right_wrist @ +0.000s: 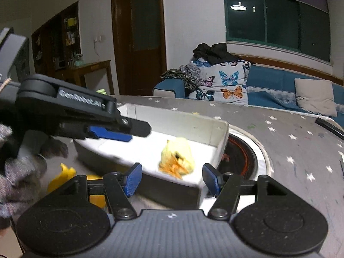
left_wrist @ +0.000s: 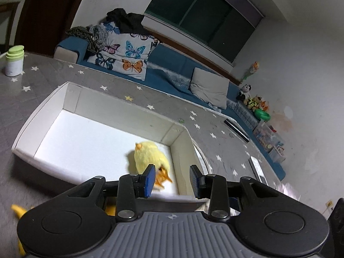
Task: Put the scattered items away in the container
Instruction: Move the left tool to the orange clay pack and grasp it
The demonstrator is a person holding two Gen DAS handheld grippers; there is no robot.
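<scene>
Left gripper (right_wrist: 120,132) casing reads "GenRobot.AI"

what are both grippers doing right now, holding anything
left gripper: open, holding nothing
right gripper: open, holding nothing; the chick toy lies in the box

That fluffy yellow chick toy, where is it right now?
The yellow chick lies inside the white box on the starry grey table, near the box's right-hand end in both views, next to the round burner beside the box.
</scene>
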